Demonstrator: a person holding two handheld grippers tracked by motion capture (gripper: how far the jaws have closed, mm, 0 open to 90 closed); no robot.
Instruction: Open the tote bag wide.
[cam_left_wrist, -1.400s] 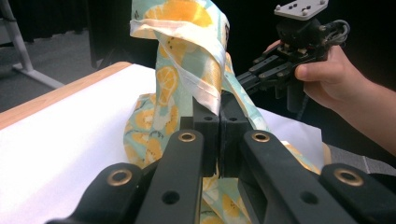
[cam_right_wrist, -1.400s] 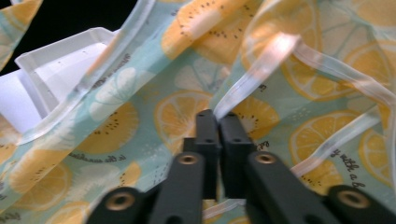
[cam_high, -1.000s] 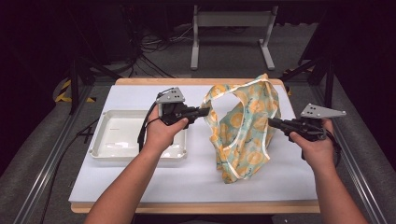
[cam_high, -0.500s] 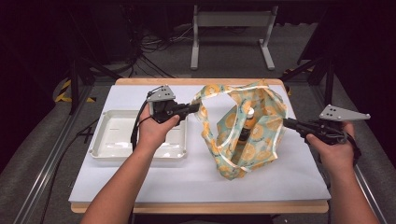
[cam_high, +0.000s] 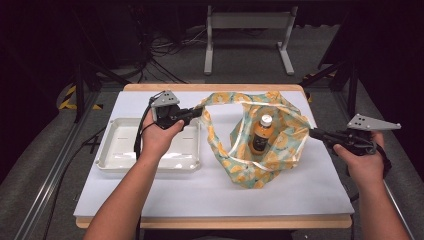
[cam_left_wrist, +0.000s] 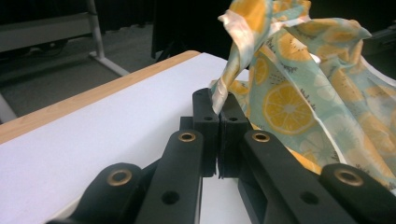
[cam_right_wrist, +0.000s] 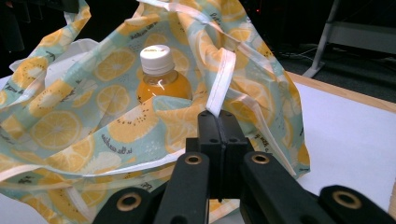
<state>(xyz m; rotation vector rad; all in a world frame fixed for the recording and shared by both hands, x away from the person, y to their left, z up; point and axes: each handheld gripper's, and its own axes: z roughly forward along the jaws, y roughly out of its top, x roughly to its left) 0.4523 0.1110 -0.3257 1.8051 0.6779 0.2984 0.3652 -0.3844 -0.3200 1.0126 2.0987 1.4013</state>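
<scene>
A white counter (cam_high: 200, 192) with a light wooden edge carries a shallow white tray (cam_high: 116, 150) on its left part. The tray is rectangular with rounded corners and a raised rim, and its inside is bare. Beyond the far edge of the counter, a grey metal stand (cam_high: 248, 37) with two splayed feet rests on the grey carpeted floor (cam_high: 320, 55). Dark cables (cam_high: 160, 55) lie in a tangle on the floor to the left of that stand. A strip of yellow and black tape (cam_high: 67, 97) marks the floor left of the counter, beside a dark metal rail (cam_high: 47, 172) that runs along the counter's left side.
</scene>
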